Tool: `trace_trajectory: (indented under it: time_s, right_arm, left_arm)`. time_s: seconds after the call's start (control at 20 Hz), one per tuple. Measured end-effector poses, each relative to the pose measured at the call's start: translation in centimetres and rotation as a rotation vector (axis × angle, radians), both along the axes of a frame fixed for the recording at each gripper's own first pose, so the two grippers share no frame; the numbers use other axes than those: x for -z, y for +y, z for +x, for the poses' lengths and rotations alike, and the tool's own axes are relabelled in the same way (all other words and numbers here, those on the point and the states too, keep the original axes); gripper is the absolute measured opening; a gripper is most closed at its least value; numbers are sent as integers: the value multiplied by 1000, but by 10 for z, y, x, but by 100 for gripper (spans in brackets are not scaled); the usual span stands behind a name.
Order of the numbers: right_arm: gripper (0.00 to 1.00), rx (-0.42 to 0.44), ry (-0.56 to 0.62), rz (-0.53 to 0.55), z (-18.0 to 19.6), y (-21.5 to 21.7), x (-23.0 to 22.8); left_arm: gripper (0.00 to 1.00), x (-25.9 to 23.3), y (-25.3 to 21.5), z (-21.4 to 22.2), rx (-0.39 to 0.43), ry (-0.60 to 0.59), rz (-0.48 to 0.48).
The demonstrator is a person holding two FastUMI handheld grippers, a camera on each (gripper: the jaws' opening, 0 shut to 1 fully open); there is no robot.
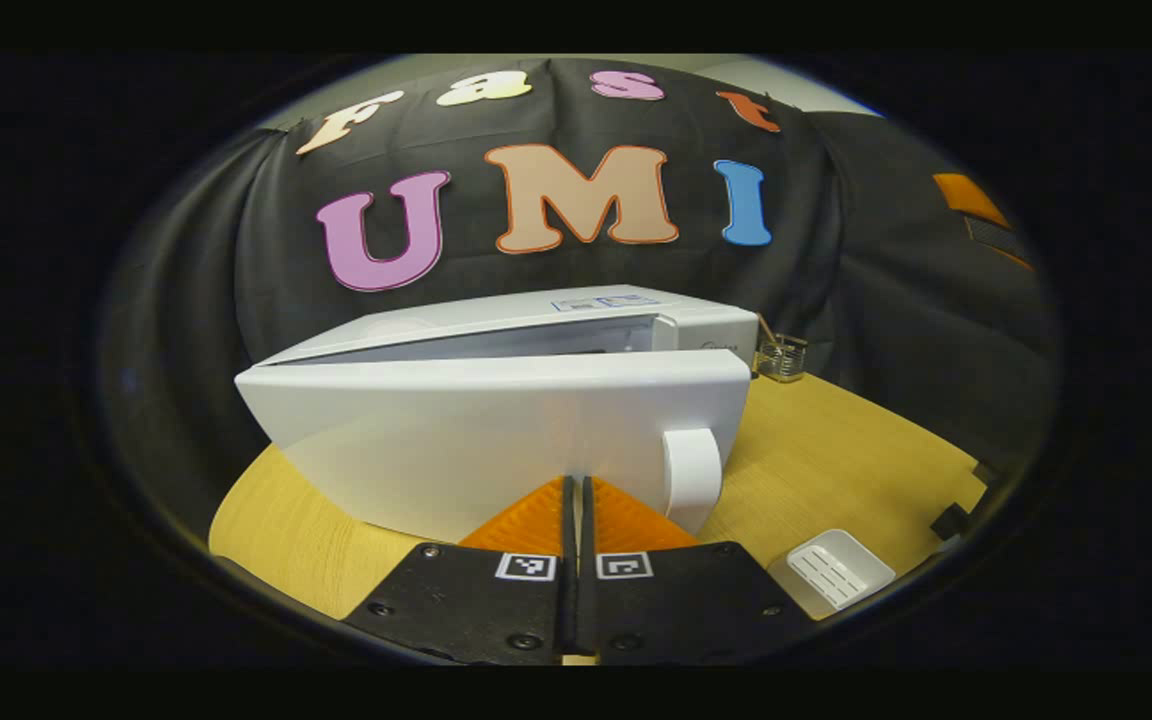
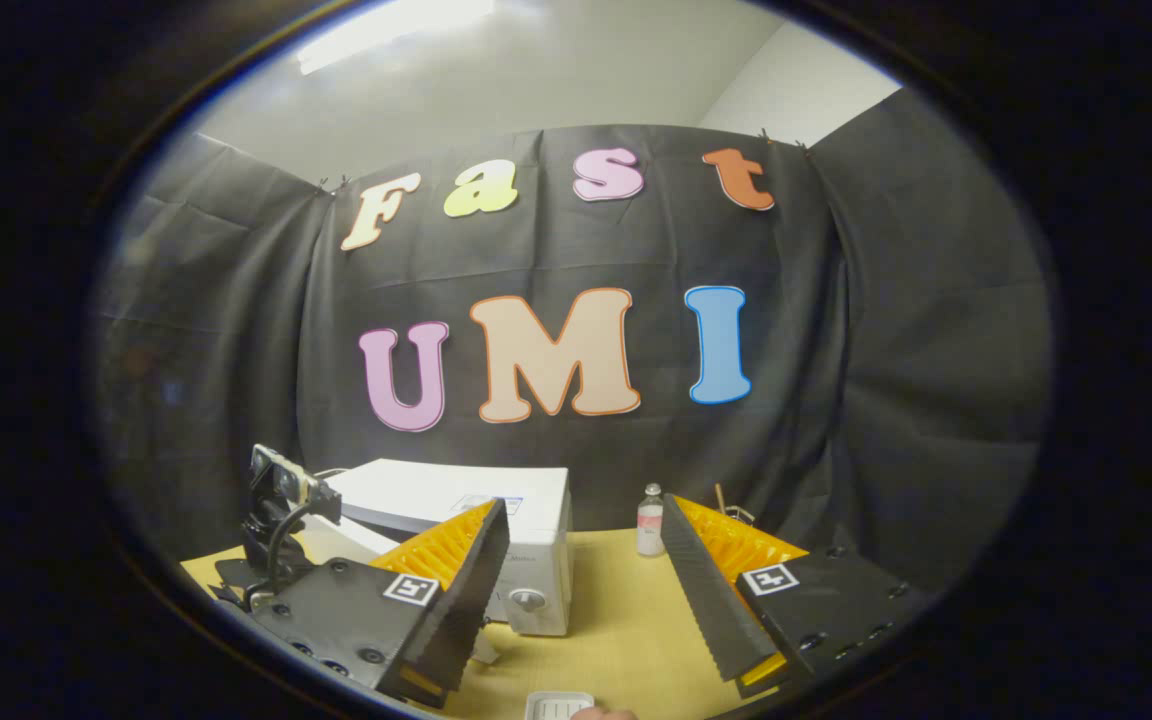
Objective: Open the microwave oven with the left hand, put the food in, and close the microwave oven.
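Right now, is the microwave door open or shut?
Open, partway. In the left gripper view the door has swung out from the microwave, with a dark gap behind it. The left tool, fingers together, sits against it.

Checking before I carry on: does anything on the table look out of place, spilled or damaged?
Nothing spilled or damaged. The microwave door stands ajar, as the job expects, with the shut left claw against its face. The small white tray lies flat on the table.

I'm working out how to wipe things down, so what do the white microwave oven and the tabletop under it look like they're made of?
White microwave oven: probably painted metal or plastic, smooth with a soft sheen. Yellow tabletop: wood or wood-look laminate, matte, with fine grain lines.
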State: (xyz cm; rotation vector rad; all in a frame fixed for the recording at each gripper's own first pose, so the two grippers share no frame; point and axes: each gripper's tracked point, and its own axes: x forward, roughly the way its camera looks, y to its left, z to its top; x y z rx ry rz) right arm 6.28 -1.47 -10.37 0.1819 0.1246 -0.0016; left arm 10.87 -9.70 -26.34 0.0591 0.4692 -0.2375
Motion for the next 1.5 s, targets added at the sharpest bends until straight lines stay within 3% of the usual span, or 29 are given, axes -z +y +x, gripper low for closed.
trace_trajectory:
  time_s: [1.0,1.5]
  right_arm:
    - [83,-38,16,-17,11,10,12]
    - [84,-15,20,-28,12,6,13]
  left_arm:
    - [1,-7,-14,60,-26,-42,-17]
    - [1,-8,-35,66,41,-63,-71]
